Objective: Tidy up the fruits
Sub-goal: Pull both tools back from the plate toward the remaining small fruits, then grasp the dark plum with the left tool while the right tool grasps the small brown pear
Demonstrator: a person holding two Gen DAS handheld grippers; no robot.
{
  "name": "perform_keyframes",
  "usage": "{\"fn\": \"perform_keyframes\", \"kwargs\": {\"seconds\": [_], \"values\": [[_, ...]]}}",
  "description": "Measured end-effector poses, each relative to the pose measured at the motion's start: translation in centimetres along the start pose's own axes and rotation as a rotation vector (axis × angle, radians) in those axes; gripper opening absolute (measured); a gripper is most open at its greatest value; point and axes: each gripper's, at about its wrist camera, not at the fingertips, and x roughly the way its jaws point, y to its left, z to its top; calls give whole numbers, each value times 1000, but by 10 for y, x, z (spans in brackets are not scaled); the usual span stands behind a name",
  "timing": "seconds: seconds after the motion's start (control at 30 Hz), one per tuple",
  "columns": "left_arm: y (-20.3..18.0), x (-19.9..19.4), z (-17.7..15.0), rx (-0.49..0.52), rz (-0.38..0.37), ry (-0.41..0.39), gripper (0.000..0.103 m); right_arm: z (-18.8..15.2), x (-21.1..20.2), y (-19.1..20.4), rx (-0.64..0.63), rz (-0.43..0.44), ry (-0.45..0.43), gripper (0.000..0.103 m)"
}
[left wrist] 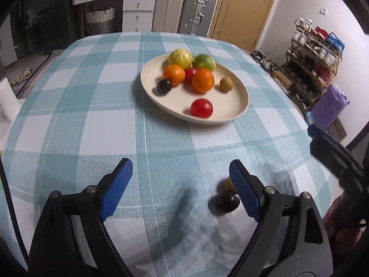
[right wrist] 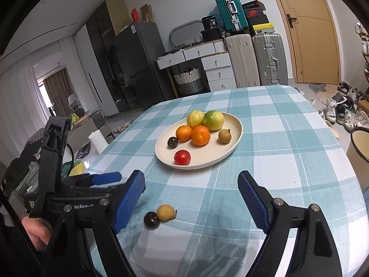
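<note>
Both grippers, left [left wrist: 180,180] and right [right wrist: 191,198], gape wide and empty over the cloth [left wrist: 161,138], a round plum [left wrist: 227,202] touching a longan [left wrist: 227,184] by the left's right finger, the plate [left wrist: 230,113] ahead.

My right blue pad [left wrist: 244,189] hid part of the brown fruit [left wrist: 227,184] in my left wrist view, and the dark fruit [left wrist: 227,202] beside it was blurred (the second red fruit [left wrist: 191,73] sat half behind an orange [left wrist: 203,80])

Checked table [right wrist: 288,138] bears plate [right wrist: 237,124], longan [right wrist: 165,212], plum [right wrist: 151,220].
</note>
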Motion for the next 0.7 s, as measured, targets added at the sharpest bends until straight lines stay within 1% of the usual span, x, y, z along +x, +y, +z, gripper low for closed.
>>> {"fn": "perform_keyframes", "kwargs": {"seconds": [0.1,0.17,0.27,0.3,0.4,0.47,0.53,0.63,0.7], "values": [[-2,1,-7,9,-1,7,86,-1,1,-3,11,-1,2,85],[-3,1,-12,13,-18,13,88,-1,1,-4,13,-1,3,85],[-7,1,-20,33,-38,17,95,-2,2,-5,17,-1,5,85],[-8,1,-22,40,-50,18,99,-2,3,-5,19,-1,7,85],[-13,3,-26,72,-90,28,100,-4,4,-6,23,-4,12,85],[-16,7,-29,83,-80,48,100,-4,5,-6,28,-2,17,85],[-17,14,-33,86,-92,75,100,-5,5,-6,28,0,18,85],[-22,16,-36,114,-66,70,100,-6,6,-5,22,-4,24,85],[-25,18,-38,136,-33,66,100,-7,7,-5,20,-6,26,85]]}}
